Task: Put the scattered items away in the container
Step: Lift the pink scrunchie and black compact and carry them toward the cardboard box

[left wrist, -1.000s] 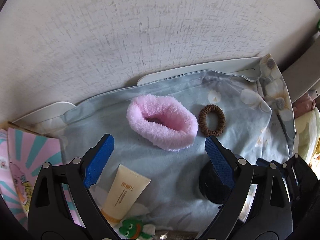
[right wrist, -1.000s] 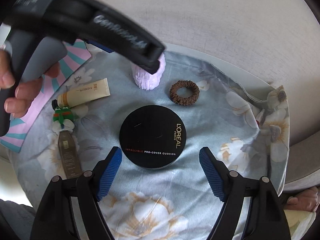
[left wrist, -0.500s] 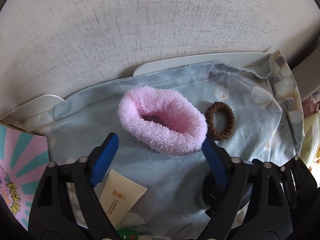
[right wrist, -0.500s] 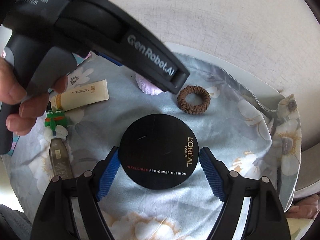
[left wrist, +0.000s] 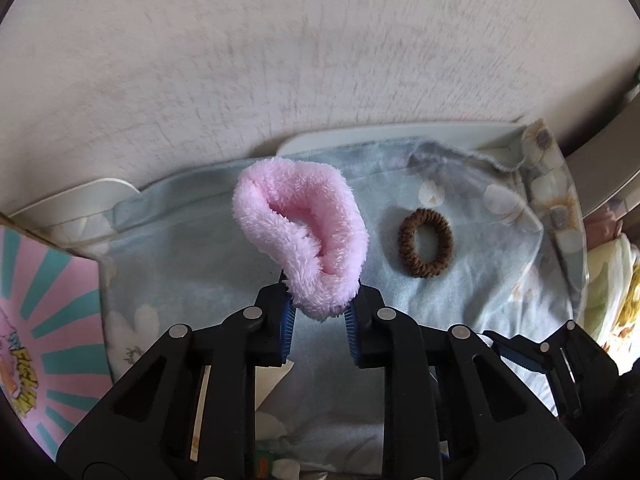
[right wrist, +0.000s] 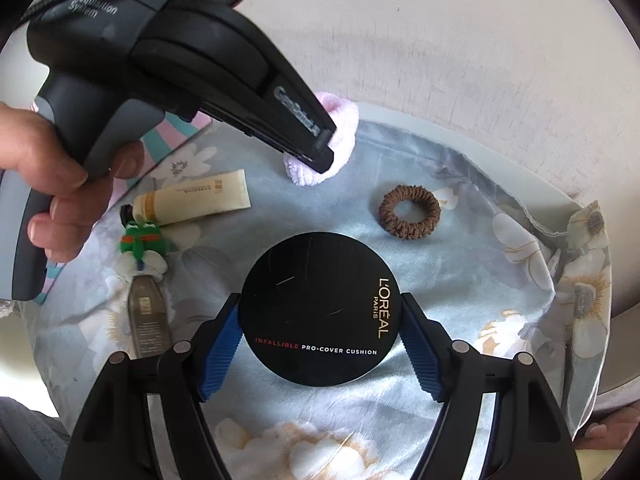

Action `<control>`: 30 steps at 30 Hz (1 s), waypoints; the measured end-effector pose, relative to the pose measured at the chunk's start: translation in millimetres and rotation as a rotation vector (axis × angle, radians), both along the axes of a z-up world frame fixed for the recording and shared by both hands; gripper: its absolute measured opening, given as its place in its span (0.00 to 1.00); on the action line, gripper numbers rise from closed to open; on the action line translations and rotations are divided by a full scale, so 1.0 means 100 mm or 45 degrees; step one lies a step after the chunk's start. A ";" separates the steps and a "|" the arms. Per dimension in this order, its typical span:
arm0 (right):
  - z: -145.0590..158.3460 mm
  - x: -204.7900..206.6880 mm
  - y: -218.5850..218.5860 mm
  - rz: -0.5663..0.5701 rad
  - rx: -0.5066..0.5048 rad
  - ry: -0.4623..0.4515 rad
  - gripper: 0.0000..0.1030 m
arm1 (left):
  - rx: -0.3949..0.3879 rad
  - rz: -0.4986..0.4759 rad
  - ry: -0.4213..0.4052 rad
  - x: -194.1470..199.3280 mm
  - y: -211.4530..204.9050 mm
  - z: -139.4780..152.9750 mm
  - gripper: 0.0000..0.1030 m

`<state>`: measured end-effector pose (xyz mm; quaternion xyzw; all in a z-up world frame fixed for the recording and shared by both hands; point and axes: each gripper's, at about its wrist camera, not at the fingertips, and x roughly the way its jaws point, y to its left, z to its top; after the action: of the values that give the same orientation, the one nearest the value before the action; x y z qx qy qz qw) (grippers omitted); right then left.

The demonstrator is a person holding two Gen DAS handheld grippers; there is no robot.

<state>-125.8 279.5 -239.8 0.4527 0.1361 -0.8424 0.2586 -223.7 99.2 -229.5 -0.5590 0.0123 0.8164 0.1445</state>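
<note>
Pink scrunchie (left wrist: 304, 240) now sits pinched in the left gripper (left wrist: 320, 320) – jaws wide a second ago, now clamped on its near edge above the cloth (left wrist: 192, 264). Right gripper (right wrist: 320, 344) is closing around the compact (right wrist: 320, 312). Lift can follow; no container visible.

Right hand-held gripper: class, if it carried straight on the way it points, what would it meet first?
The black compact, which already sits between the closing jaws of the right hand-held gripper. Beyond it lies the floral cloth; depth is uncertain.
</note>
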 end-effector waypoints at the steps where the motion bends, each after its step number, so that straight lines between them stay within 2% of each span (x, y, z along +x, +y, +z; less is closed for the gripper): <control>1: 0.03 0.02 0.02 -0.004 -0.005 0.003 0.69 | 0.005 0.001 0.012 0.02 -0.01 0.06 0.18; 5: 0.13 0.03 0.11 -0.024 -0.019 0.009 0.69 | 0.030 -0.008 0.059 0.07 -0.05 0.35 0.18; 8: 0.30 -0.01 0.14 -0.033 -0.029 0.022 0.69 | 0.066 -0.006 0.119 0.20 -0.14 0.69 0.18; 12: 0.59 -0.08 -0.01 -0.030 -0.036 0.031 0.69 | 0.122 0.015 0.214 0.37 -0.38 1.19 0.18; 13: 0.59 -0.15 -0.05 -0.023 -0.042 0.036 0.69 | 0.131 0.025 0.233 0.41 -0.43 1.29 0.18; 16: 0.87 -0.17 -0.16 0.017 -0.057 0.072 0.69 | 0.147 0.074 0.292 0.60 -0.68 1.56 0.18; 19: 1.20 -0.18 -0.37 0.094 -0.063 0.132 0.69 | 0.121 0.134 0.320 0.81 -0.95 1.77 0.18; 25: 1.63 -0.13 -0.92 0.289 -0.099 0.208 0.69 | 0.023 0.278 0.291 1.26 -1.60 1.89 0.18; 30: 1.72 -0.08 -1.52 0.460 -0.118 0.208 0.69 | 0.004 0.411 0.218 1.60 -2.13 1.74 0.18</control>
<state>-133.4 127.8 -67.9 0.3388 0.1966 -0.8215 0.4144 -63.9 -113.9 -55.3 -0.4819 -0.0664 0.8736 0.0110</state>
